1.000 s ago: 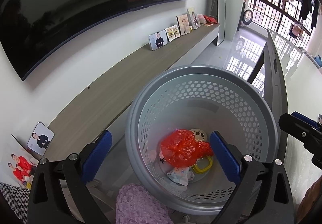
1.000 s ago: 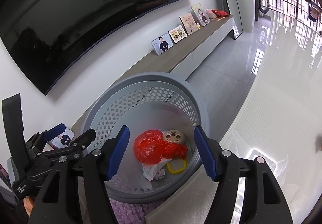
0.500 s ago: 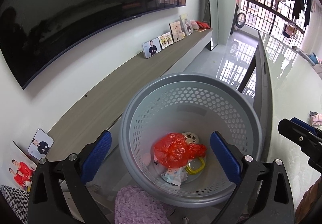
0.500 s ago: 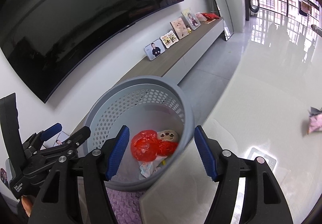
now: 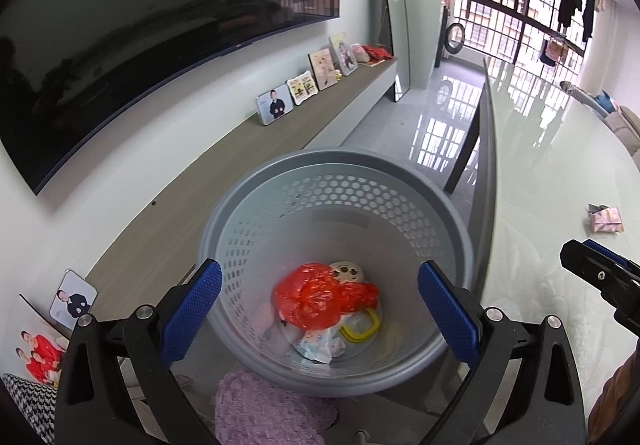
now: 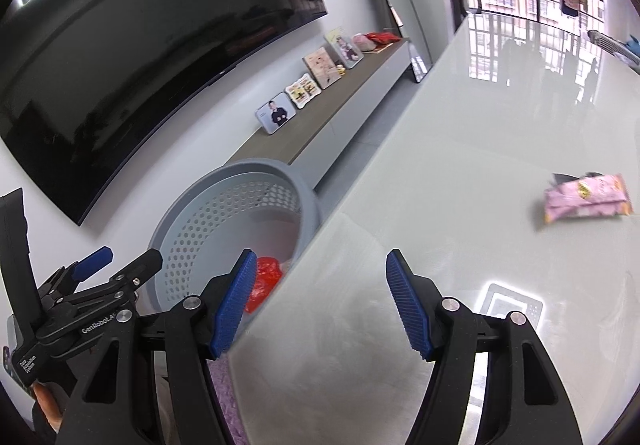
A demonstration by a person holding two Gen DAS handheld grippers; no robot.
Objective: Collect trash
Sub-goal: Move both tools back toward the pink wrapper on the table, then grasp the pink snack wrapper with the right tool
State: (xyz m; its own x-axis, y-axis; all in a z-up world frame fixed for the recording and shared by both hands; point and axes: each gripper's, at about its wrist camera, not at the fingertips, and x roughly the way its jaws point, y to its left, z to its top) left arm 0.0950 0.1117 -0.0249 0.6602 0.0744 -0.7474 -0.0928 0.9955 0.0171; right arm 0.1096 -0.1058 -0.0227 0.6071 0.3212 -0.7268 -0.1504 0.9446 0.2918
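Observation:
A grey perforated basket [image 5: 340,173] stands beside the glossy table [image 5: 560,205]; it also shows in the right wrist view [image 6: 192,213]. It holds a crumpled red bag [image 5: 316,295], a round tan item, a yellow ring and a white wrapper. My left gripper [image 5: 320,305] is open and empty above the basket. My right gripper [image 6: 320,301] is open and empty over the table's edge [image 6: 360,181]. A pink snack wrapper [image 6: 586,197] lies on the table to its right, also seen in the left wrist view [image 5: 606,219].
A large dark TV [image 5: 120,45] hangs on the wall above a long low console [image 5: 240,165] with several photo frames [image 5: 274,109]. A purple knitted cushion [image 5: 264,409] sits below the basket. A mirror [image 5: 394,13] leans on the far wall.
Both grippers have pulled back from the basket, so it looks smaller. The right gripper has swung right over the table, bringing the pink wrapper into view. Both stay open.

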